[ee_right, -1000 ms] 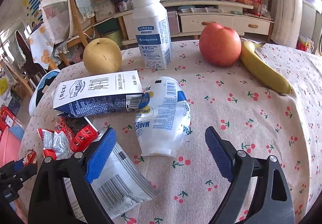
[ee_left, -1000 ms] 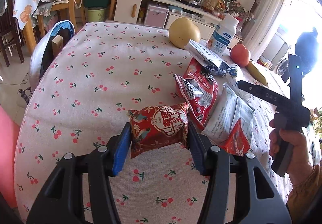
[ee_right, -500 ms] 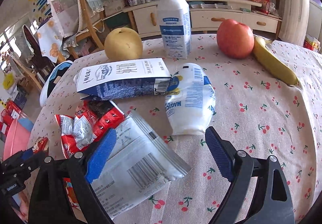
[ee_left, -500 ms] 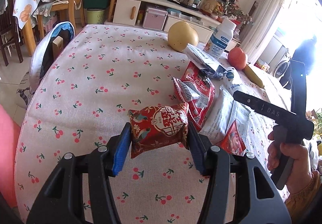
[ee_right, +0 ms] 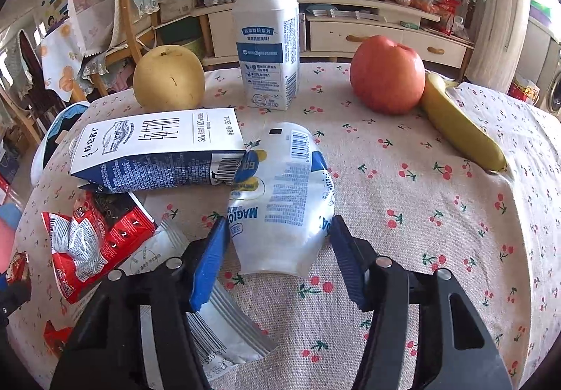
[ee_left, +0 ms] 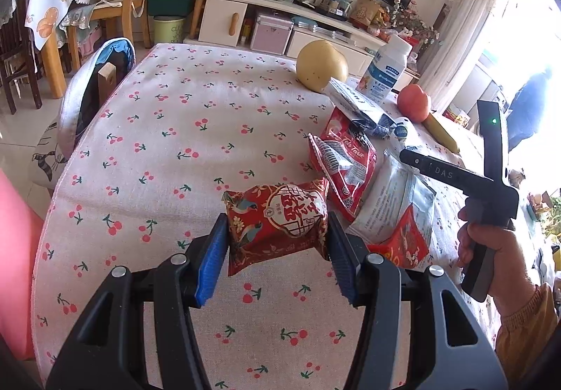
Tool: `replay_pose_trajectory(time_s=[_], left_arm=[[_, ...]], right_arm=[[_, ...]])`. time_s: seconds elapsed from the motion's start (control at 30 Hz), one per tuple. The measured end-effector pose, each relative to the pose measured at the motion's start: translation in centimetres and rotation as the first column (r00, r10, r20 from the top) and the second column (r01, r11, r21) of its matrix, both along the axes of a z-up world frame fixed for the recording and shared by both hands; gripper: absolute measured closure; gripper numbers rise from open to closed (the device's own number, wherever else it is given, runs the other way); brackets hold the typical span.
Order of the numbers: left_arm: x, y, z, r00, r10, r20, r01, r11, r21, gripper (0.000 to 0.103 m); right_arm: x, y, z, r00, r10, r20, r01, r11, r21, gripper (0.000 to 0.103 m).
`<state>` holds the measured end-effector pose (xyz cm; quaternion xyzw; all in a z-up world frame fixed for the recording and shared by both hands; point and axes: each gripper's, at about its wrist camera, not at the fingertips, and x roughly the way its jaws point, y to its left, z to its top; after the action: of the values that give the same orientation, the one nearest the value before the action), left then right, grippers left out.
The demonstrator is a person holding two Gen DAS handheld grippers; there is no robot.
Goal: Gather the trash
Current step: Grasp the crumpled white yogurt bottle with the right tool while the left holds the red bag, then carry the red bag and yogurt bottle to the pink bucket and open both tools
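My left gripper is shut on a red patterned snack packet, held just above the cherry-print tablecloth. In the right wrist view my right gripper straddles the near end of a crushed white bottle lying on the cloth. Its jaws are closing and the blue pads touch the bottle's two sides. A flattened blue-white milk carton, a red-white wrapper and a white-silver pouch lie to the left. A hand holds the right gripper.
At the far side of the table stand a pear, an upright white milk bottle, an apple and a banana. A chair back meets the table's left edge. A small red packet lies near the pouch.
The right gripper drew back, then came forward again to the white bottle, and its jaws narrowed from wide open onto the bottle's sides. The left gripper kept still with the red packet.
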<state>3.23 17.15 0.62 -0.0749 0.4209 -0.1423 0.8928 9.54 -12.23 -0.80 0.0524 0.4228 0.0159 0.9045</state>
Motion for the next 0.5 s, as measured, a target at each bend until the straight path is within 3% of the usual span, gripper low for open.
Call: replay_pose_trajectory(time_s=[0.13,0.5], left_arm=[[-0.1,0.0,0.1,1.000,-0.001,0.002,0.001,1.000,0.002,0.047],[-1.4,1.7,2.0,0.998,0.030,0.063,-0.027,0.999,-0.042,0.047]], right_arm=[[-0.8,0.2,0.7,0.999,-0.005,0.037,0.006,1.000,-0.019,0.044],[-6.4,3.0,5.7,0.978,0.013,0.207,-0.023,0.999,0.044,0.044]])
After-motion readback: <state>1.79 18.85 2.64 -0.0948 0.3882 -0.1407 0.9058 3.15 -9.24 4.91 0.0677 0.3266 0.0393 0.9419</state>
